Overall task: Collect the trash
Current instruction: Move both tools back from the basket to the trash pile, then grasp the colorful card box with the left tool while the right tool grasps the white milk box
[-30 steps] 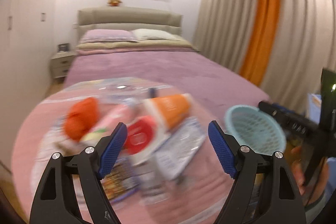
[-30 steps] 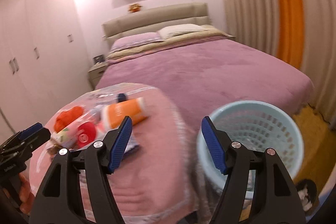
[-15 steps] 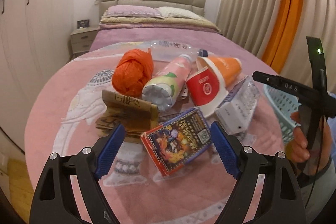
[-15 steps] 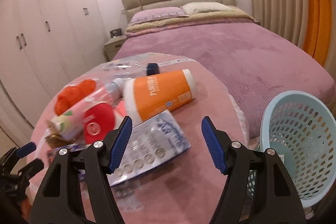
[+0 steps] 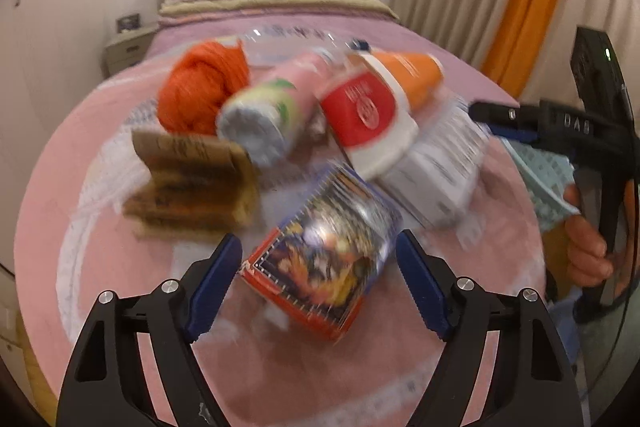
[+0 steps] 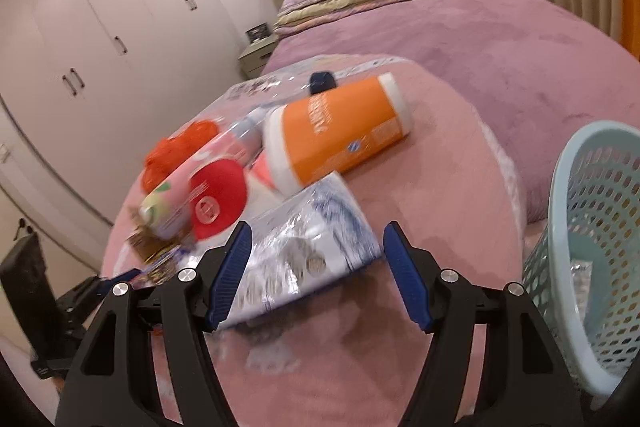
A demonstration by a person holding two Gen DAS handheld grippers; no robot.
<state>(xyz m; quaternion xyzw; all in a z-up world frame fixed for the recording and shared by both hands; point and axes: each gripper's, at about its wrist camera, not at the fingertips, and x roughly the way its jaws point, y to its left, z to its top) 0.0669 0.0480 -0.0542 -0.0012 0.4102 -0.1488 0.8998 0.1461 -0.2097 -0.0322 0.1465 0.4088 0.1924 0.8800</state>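
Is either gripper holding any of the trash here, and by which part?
Nothing is held. The left gripper is open around the colourful box; the right gripper is open over the blister pack.

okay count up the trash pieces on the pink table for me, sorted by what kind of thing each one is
Bottles, lying down: 2, pink bottle, clear bottle
Cups: 2, red cup, orange cup
Flat packets: 2, colourful packet, white blister pack
Orange bag: 1
Brown cardboard: 1
Total: 8
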